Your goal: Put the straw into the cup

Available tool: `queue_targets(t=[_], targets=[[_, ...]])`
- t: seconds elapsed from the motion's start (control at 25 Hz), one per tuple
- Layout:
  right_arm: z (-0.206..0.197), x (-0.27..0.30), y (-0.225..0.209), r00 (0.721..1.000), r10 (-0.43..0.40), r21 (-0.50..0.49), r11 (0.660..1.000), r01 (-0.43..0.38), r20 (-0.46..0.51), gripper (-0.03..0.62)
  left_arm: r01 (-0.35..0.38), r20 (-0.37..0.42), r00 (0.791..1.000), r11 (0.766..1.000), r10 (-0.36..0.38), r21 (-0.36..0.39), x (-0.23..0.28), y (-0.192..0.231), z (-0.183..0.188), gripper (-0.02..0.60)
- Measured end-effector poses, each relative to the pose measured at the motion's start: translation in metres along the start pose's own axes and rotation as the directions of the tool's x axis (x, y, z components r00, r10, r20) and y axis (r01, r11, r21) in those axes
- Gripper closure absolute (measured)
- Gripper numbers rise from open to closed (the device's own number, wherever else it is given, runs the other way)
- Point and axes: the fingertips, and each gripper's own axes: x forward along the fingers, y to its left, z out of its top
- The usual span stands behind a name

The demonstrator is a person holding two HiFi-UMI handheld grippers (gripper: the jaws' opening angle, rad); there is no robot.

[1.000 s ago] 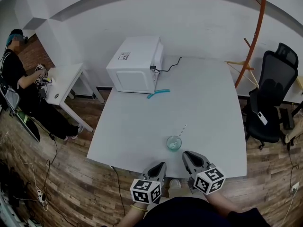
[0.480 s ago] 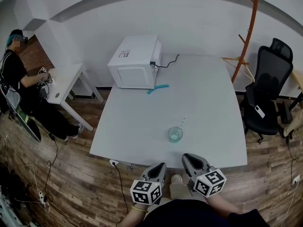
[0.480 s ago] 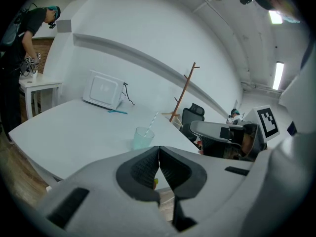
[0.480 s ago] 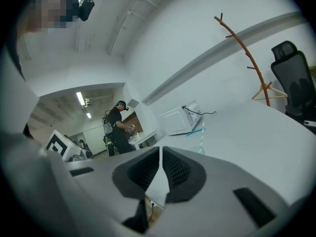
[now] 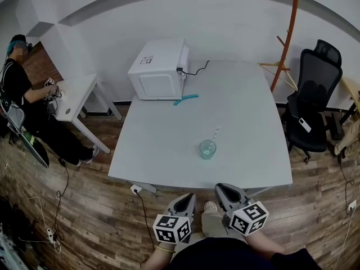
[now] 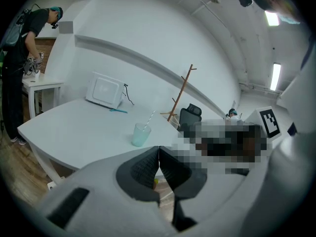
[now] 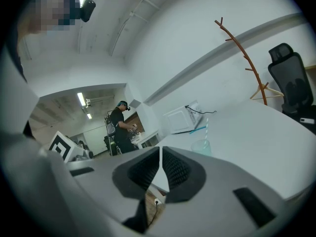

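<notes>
They're backing off! A second ago the left gripper (image 5: 188, 199) and right gripper (image 5: 223, 189) hung over the near edge of the counter (image 5: 169, 151), the right one just beside the cup (image 5: 207, 149). Now both sit off the counter above the wooden floor (image 5: 95, 212), and a strip of floor has opened between them and that edge. The cup has slid higher in the head view and is well apart from them. The person's shoe (image 5: 210, 207) shows more fully between the grippers.

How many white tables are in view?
2. The large white table in the middle carries the translucent green cup; a smaller white table stands at left, by a person. Others may be hidden.
</notes>
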Motion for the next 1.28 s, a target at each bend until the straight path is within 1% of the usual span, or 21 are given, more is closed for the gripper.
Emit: queue_targets(t=[0.48, 0.92, 1.28], targets=[[-0.021, -0.027, 0.028, 1.0, 0.002, -0.018, 1.0, -0.003, -0.017, 0.557, 0.007, 0.004, 1.0, 1.0, -0.007, -0.006, -0.031, -0.01, -0.022, 0.561], [-0.026, -0.044, 0.033, 1.0, -0.005, -0.032, 0.999, 0.005, -0.014, 0.559, 0.016, 0.016, 1.0, 1.0, -0.016, 0.002, -0.04, -0.023, -0.028, 0.561], [-0.025, -0.052, 0.033, 1.0, -0.007, -0.019, 1.0, 0.007, -0.001, 0.56, 0.028, 0.013, 1.0, 1.0, -0.028, 0.011, -0.038, -0.033, -0.031, 0.561]])
